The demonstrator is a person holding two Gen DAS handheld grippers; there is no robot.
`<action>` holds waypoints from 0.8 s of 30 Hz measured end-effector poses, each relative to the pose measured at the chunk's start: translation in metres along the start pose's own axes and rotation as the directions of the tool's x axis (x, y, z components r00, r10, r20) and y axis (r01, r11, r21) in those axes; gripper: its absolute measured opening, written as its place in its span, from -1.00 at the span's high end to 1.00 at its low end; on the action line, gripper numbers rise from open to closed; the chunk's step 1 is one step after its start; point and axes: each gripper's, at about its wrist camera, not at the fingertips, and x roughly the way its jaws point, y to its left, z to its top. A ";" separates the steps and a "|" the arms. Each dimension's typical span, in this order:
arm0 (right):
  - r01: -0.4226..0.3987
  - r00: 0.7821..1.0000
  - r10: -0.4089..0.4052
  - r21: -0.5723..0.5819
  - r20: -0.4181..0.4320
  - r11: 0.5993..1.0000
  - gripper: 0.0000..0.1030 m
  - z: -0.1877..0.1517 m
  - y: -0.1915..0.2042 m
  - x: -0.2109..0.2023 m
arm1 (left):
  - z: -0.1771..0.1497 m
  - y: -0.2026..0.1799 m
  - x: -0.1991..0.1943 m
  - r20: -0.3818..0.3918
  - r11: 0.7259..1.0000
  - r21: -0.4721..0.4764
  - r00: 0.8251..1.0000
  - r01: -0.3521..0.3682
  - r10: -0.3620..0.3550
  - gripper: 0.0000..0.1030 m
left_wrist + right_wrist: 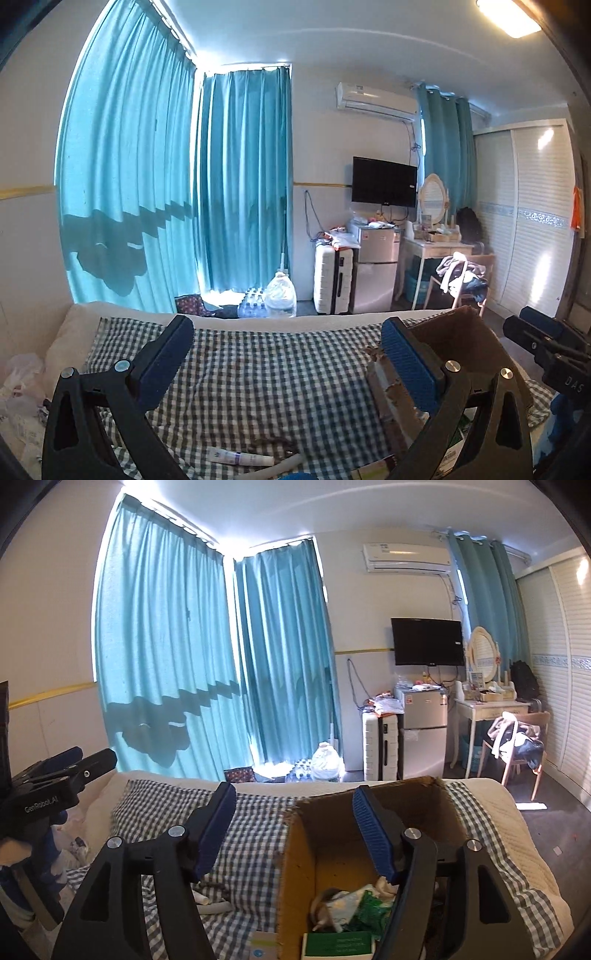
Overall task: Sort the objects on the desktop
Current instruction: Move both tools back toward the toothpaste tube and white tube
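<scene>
Both tools released, left tool (288,354) over bare checked cloth (258,369), right tool (293,823) straddling box rim (291,812).

The gingham cloth (258,369) over the bed was soft woven cotton, matt and creased. The cardboard box (295,867) at its right side was rough brown corrugated paperboard with torn, fraying rims. The left hand-held gripper (284,360) was matt black plastic with ribbed blue rubber pads (410,369) and bright metal pivot pins; the right hand-held gripper (291,834) looked the same. Near the bed's front edge lay a glossy white plastic tube (240,457). Inside the box, a green wrapper (369,904) looked shiny and crinkled.
</scene>
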 end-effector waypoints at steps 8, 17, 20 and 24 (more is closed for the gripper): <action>-0.089 0.995 0.089 0.011 -0.040 0.996 -0.68 -0.008 0.038 0.030 | -0.007 0.034 0.007 -0.024 0.998 0.002 0.998 -0.063 0.063 -1.00; -0.144 0.985 0.140 -0.040 -0.099 0.989 -0.78 -0.030 0.095 0.072 | -0.020 0.066 0.021 -0.069 0.994 -0.019 0.992 -0.107 0.106 -1.00; -0.175 0.977 0.170 -0.030 -0.132 0.984 -0.81 -0.042 0.105 0.090 | -0.029 0.075 0.032 -0.101 0.993 -0.019 0.988 -0.119 0.116 -1.00; -0.213 0.953 0.197 -0.046 -0.229 0.976 -0.81 -0.068 0.121 0.122 | -0.051 0.087 0.059 -0.180 0.993 -0.032 0.978 -0.117 0.109 -1.00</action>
